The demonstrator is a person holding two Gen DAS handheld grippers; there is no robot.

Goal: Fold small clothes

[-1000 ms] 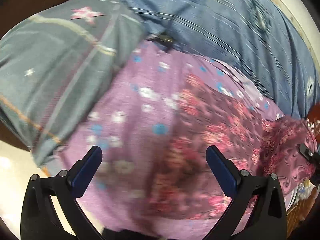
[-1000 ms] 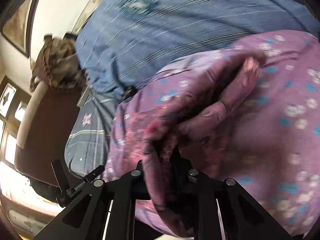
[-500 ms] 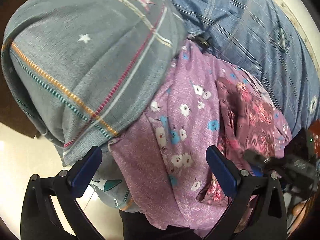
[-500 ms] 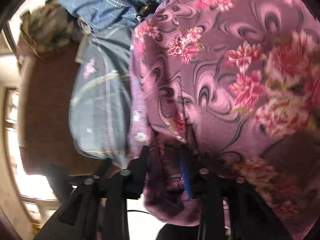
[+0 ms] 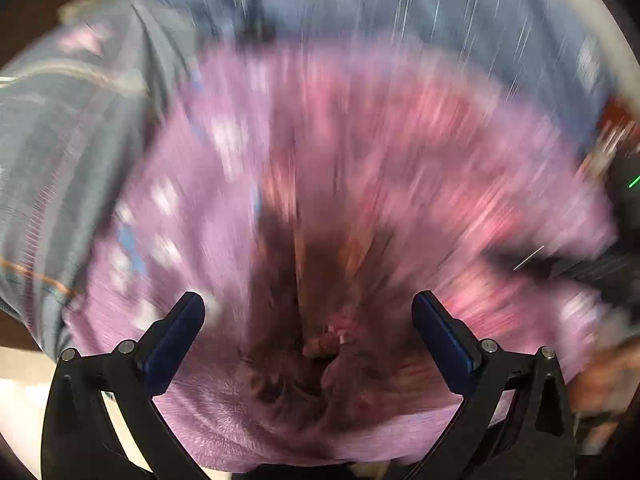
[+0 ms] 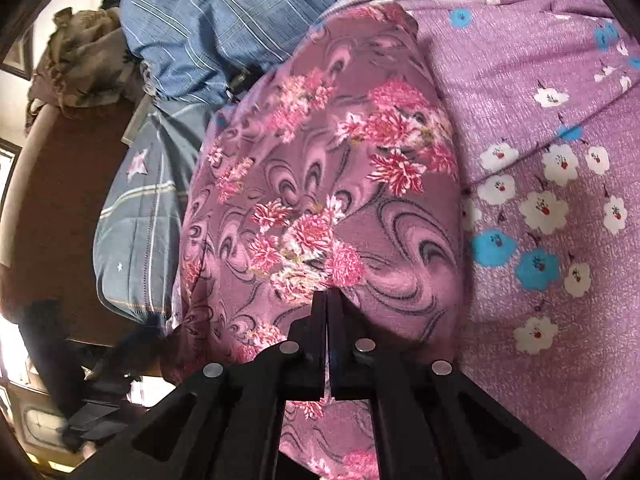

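Note:
A small mauve garment with pink flowers and dark swirls point(image 6: 328, 184) lies on a lilac cloth printed with white and blue flowers point(image 6: 552, 208). My right gripper point(image 6: 326, 300) is shut, its fingers pressed together on the near edge of the mauve garment. In the left wrist view everything is blurred by motion: the pink garment point(image 5: 400, 168) fills the middle, and my left gripper point(image 5: 308, 312) is open just above it, with nothing between its blue pads point(image 5: 176, 340).
A blue striped cloth point(image 6: 240, 12) lies at the back. A grey cloth with stars and stripes point(image 6: 140, 216) hangs at the left, over a brown surface point(image 6: 60, 200). A crumpled brown patterned cloth point(image 6: 84, 68) sits far left. Pale floor point(image 5: 20, 392) shows below left.
My left gripper has swung back from the grey cloth to over the pink garment, still open and moving fast. My right gripper has laid the mauve garment flat and stays shut on its edge.

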